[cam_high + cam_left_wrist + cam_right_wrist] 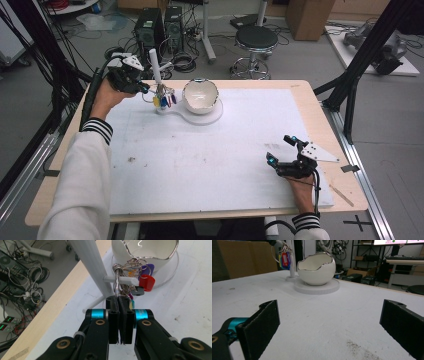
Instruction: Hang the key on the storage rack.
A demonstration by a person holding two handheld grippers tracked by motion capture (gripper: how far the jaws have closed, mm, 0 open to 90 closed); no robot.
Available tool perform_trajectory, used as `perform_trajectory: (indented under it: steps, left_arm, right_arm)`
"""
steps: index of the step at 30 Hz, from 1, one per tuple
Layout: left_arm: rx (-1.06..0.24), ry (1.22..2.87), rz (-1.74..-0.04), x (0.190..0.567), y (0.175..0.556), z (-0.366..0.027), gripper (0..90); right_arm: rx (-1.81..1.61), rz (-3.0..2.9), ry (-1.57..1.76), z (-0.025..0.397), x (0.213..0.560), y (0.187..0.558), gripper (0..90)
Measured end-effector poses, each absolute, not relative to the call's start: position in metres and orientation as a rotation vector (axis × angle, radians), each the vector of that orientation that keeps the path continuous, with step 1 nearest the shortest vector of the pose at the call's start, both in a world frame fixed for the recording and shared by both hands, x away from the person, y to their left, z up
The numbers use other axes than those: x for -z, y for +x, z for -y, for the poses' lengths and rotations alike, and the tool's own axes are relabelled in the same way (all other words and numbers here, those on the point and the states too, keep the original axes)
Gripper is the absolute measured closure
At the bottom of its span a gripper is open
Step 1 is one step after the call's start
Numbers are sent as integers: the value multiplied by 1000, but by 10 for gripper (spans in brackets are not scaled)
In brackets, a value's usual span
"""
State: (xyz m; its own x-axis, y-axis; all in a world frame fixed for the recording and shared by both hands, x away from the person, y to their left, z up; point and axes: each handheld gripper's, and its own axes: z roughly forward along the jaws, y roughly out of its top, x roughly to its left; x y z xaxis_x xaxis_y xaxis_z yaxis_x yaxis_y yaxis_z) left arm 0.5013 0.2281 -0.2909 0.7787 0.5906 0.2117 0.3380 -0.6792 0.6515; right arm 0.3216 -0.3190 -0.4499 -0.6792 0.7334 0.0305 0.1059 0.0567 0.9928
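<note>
The bunch of keys (130,277) hangs on the peg of the white stand (156,67) beside the egg-shaped bowl (200,95), the left gripper (119,302) pinching its ring, seemingly mid-transfer, while the right gripper (282,150) rests spread on the tabletop (200,165).

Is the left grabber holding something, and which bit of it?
Yes. The left gripper has its fingers shut on the metal key ring that hangs from the white stand's peg. The right gripper is open and holds nothing.
</note>
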Motion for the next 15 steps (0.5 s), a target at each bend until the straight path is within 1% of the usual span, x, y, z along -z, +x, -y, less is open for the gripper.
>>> perform_trajectory:
  steps: [7, 11, 15]
  left_arm:
    - [-556, 2351, -701, 294, 505, -228, 866]
    - [-593, 2298, -717, 295, 505, -229, 858]
    - [-597, 2317, -737, 297, 504, -231, 857]
  right_arm:
    - [-1668, -1850, 839, 319, 450, 322, 23]
    - [-1670, -1848, 839, 319, 450, 321, 23]
    - [-1668, -1844, 838, 319, 450, 322, 23]
